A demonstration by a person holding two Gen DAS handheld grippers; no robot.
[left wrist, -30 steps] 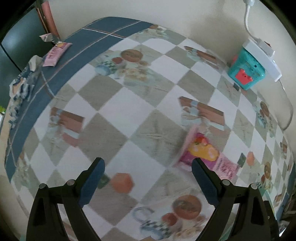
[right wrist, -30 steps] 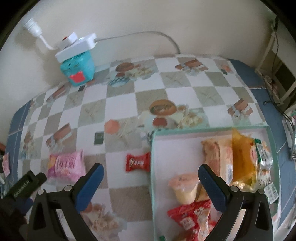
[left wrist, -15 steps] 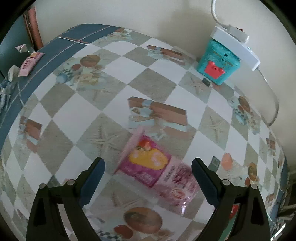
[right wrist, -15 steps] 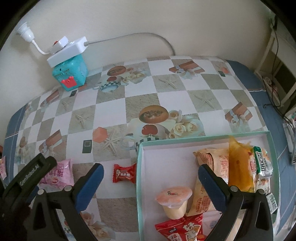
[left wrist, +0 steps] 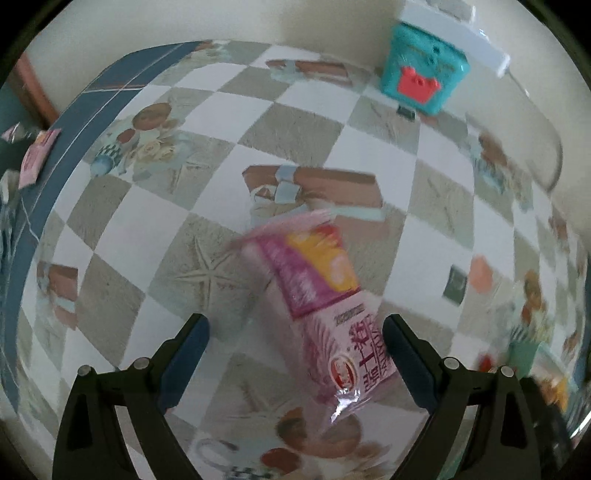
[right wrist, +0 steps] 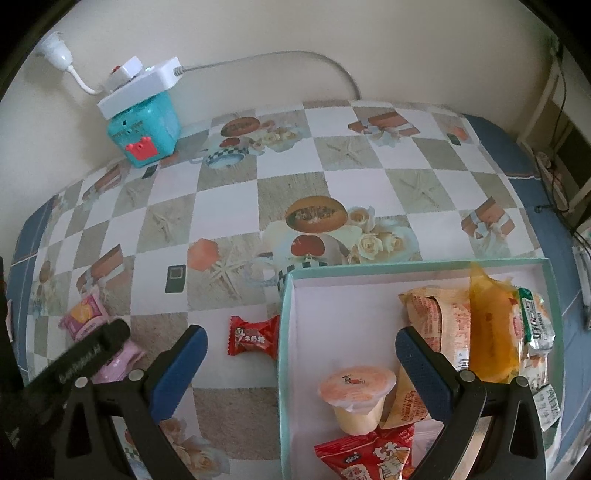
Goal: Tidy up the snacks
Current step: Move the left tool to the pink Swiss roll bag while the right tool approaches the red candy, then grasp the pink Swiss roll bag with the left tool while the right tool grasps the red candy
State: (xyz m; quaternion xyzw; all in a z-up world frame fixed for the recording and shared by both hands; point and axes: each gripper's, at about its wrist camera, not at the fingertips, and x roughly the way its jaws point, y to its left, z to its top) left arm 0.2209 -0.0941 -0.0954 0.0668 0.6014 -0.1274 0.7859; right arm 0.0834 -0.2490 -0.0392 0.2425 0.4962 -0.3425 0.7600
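The left gripper [left wrist: 293, 347] hangs wide open over the pink packet [left wrist: 325, 295], which lies flat between its fingers, nearer the right one, and looks light, soft and crinkly, best pinched across its narrow middle, not the slippery sealed end.

Bare tablecloth [right wrist: 229, 206] lies open mid-table; the teal box [right wrist: 146, 129] blocks the far left corner, the tray [right wrist: 284, 332] the near right.

A tabletop [right wrist: 354, 184] under a checked cloth with blue borders meets a plain cream wall [right wrist: 332, 33], where a white power strip [right wrist: 140, 85] sits atop a teal box [right wrist: 144, 129], its cord [right wrist: 295, 55] trailing along the wall.
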